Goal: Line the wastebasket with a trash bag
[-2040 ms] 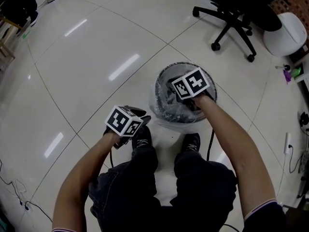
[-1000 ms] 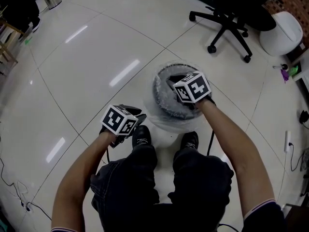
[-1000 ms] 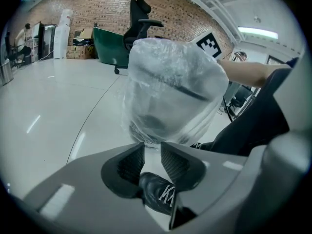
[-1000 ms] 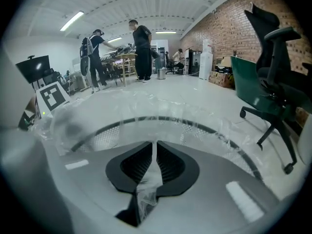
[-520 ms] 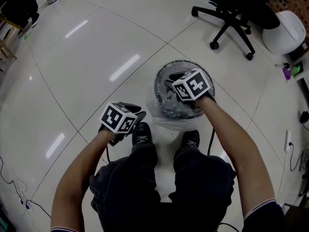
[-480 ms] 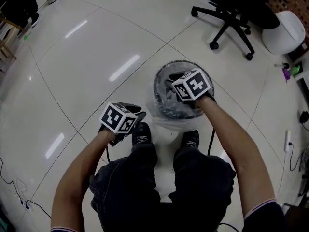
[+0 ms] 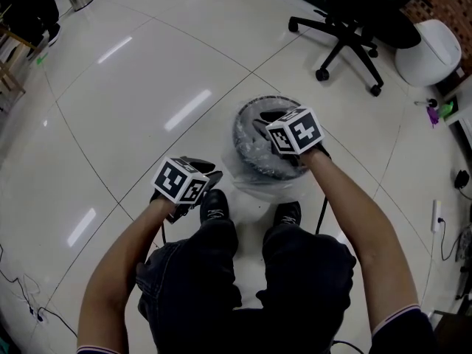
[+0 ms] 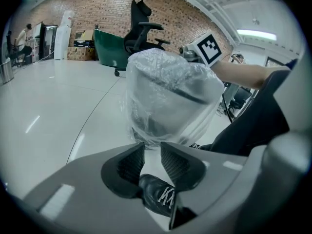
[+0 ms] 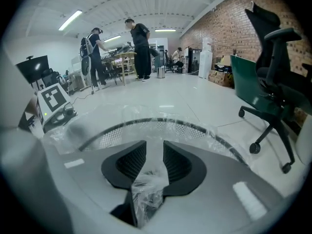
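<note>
Head view steeply down, gripper views low and close, all sharing the wastebasket [image 7: 242,135]

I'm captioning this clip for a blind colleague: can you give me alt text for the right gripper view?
The right gripper, its jaws just opening, has crumpled clear plastic trash bag loose between them, above the bag-draped rim of a black mesh wastebasket. Behind lie a glossy white floor and a black office chair.

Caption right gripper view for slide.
Right tool, jaws just opened, trash bag plastic loose between them, above the wastebasket rim.
</note>
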`<state>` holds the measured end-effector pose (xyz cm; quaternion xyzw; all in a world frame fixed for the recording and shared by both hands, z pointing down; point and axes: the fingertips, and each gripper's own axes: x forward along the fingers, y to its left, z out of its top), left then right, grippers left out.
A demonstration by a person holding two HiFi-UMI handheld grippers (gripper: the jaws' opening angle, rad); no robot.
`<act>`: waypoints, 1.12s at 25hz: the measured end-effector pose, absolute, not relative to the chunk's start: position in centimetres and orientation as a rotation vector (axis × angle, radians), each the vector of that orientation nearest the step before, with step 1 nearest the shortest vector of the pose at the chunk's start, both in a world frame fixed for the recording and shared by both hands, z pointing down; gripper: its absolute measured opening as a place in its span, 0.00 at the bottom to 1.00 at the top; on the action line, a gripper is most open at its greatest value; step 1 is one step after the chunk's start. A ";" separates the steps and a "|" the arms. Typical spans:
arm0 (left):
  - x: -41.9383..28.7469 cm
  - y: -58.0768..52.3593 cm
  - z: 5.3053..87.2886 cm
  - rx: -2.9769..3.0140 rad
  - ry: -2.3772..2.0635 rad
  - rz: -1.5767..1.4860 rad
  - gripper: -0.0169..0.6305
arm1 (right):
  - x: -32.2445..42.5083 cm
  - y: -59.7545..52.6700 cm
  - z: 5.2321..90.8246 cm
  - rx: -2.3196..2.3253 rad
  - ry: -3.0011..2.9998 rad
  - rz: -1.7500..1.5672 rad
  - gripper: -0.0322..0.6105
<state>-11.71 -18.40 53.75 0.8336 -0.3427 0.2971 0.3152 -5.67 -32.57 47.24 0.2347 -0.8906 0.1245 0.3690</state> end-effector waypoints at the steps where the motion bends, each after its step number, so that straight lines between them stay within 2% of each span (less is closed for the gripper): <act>1: -11.7 -18.4 53.7 2.195 -0.904 0.784 0.20 | -5.7 -32.7 46.9 0.612 -2.305 0.312 0.22; 15: -11.8 -18.3 54.1 2.187 -0.901 0.777 0.20 | -4.4 -33.2 49.1 0.671 -2.155 0.301 0.21; 28: -11.8 -18.0 54.3 2.190 -0.896 0.770 0.20 | -3.4 -34.7 47.3 0.827 -2.243 0.381 0.14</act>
